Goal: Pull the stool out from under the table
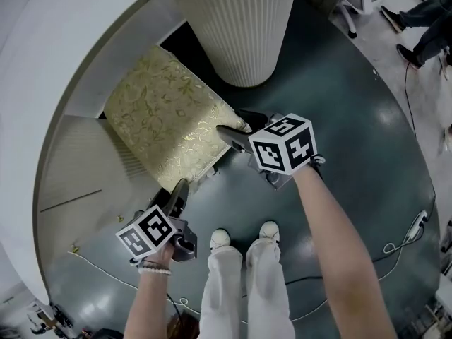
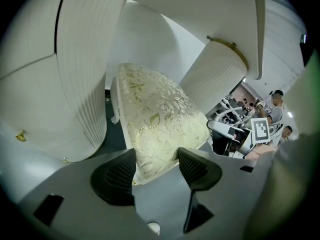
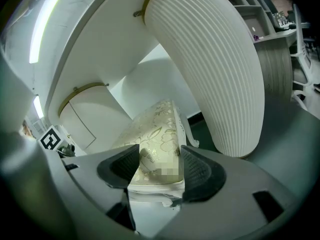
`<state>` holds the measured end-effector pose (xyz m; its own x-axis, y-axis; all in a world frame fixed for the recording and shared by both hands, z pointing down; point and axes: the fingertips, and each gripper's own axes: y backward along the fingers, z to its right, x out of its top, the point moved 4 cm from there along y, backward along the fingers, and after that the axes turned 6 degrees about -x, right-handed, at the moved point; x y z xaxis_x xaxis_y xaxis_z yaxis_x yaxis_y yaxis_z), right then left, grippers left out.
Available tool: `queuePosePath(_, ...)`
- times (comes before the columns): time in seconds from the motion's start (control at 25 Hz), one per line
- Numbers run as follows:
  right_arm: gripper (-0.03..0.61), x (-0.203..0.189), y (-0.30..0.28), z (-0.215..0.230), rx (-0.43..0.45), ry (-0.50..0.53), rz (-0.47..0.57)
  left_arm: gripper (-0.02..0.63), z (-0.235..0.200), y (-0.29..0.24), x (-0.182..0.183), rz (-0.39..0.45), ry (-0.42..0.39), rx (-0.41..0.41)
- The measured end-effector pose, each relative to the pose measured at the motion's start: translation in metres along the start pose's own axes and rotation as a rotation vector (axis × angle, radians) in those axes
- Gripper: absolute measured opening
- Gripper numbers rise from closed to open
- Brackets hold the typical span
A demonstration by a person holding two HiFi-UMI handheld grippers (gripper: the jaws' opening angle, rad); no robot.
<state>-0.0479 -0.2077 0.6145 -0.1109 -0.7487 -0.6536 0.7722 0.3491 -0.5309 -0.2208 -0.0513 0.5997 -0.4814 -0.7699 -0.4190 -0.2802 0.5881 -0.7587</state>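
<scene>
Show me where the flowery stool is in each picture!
Head view: the stool is left of the middle, its far end under the table.
Left gripper view: the stool is in the middle, just past the fingers.
Right gripper view: the stool is low in the middle, between the fingers.
Shared landmark: the ribbed white table leg, right of the stool in every view.

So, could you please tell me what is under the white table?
A stool with a gold floral cushion, partly out, beside the ribbed pedestal. From above, the tabletop hides its far end.
</scene>
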Motion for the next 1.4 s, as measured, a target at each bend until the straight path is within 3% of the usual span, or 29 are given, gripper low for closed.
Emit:
queuePosePath(0.52, 0.276, 0.002, 0.004, -0.005, -0.055, 0.023, -0.057, 0.276, -0.001, -0.001, -0.001, -0.080, 0.007, -0.021)
queuePosePath(1.0, 0.276, -0.005, 0.003, -0.005, -0.089, -0.015, -0.100, 0.276, -0.007, -0.003, 0.004, -0.194, -0.009, -0.017)
queuePosePath(1.12, 0.276, 0.001, -0.028, -0.006, -0.095, -0.033, -0.103, 0.276, -0.030, -0.012, 0.027, -0.215, -0.016, -0.008)
queuePosePath(1.28, 0.276, 0.018, -0.071, -0.010, -0.162, -0.074, -0.129, 0.276, -0.066, -0.032, 0.070, -0.296, -0.019, -0.056)
queuePosePath(1.4, 0.276, 0.017, -0.067, -0.011, -0.184, -0.087, -0.123, 0.276, -0.066, -0.032, 0.072, -0.316, -0.038, -0.066)
